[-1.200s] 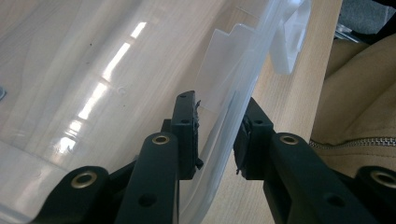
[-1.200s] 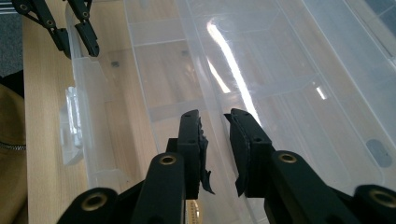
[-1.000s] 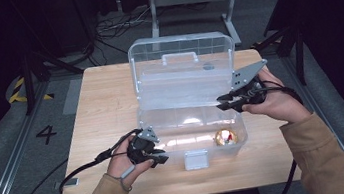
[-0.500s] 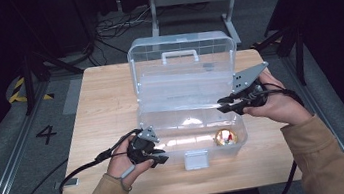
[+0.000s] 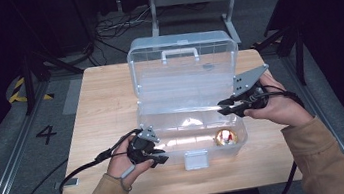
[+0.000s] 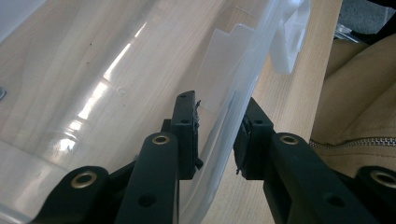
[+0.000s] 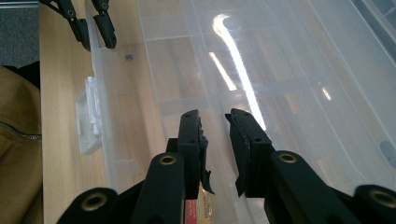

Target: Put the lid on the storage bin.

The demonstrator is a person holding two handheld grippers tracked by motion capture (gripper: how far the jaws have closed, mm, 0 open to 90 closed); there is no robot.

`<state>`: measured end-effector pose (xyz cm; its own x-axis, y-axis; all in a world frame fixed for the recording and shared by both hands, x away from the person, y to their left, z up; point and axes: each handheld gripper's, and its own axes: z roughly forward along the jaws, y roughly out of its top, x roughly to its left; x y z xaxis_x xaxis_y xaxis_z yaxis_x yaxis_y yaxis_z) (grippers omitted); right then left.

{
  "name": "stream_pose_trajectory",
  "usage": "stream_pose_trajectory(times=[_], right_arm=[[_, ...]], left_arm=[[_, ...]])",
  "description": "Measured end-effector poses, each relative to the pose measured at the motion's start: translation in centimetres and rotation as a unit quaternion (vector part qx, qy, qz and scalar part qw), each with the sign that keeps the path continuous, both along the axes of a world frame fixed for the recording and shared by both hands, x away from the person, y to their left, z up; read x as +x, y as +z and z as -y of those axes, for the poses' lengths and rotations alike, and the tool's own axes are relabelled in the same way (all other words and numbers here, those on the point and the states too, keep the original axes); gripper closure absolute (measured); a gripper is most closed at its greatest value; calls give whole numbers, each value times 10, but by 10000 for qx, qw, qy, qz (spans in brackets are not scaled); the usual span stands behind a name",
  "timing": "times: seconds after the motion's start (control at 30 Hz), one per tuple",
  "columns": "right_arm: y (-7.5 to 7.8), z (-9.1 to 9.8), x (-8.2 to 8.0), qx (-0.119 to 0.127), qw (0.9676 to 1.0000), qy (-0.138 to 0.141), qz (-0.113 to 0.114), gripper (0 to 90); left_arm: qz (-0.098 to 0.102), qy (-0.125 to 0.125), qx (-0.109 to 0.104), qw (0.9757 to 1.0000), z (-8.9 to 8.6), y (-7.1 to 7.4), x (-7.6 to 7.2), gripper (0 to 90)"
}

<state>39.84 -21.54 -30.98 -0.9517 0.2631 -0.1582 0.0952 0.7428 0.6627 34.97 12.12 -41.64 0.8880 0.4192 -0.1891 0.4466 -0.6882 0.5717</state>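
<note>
At table's near edge, left gripper straddles the front wall of the clear plastic box, one jaw inside, one outside; a gap shows at the inner pad, so contact can't be confirmed. Right gripper hovers over the box's right end, jaws slightly apart, empty. One gold round tin lies in the box's near-right corner, directly below the right jaws. One box, lid up.

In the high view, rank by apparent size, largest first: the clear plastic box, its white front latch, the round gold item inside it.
1. clear plastic box
2. white front latch and round gold item: too alike to rank.
</note>
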Motion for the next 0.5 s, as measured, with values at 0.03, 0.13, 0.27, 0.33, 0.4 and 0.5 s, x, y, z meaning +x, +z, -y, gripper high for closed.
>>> stream_pose_trajectory(times=[0.03,0.13,0.27,0.33,0.4,0.5], right_arm=[[0,0,0,-6,10000,13,0,749],[0,0,-1,-14,10000,18,-9,749],[-1,0,-2,-28,10000,52,-10,749],[-1,0,-3,-36,10000,43,-28,749],[-1,0,-3,-55,10000,70,-26,749],[-2,0,-4,-71,9999,94,-28,750]], left_arm=[[2,-6,2,10000,0,0,0,727],[3,-8,3,10000,0,0,0,727],[1,-8,2,10000,0,0,0,727],[1,-6,-1,10000,0,0,0,727],[1,-3,-1,10000,0,0,0,727],[0,-3,-3,10000,0,0,0,727]])
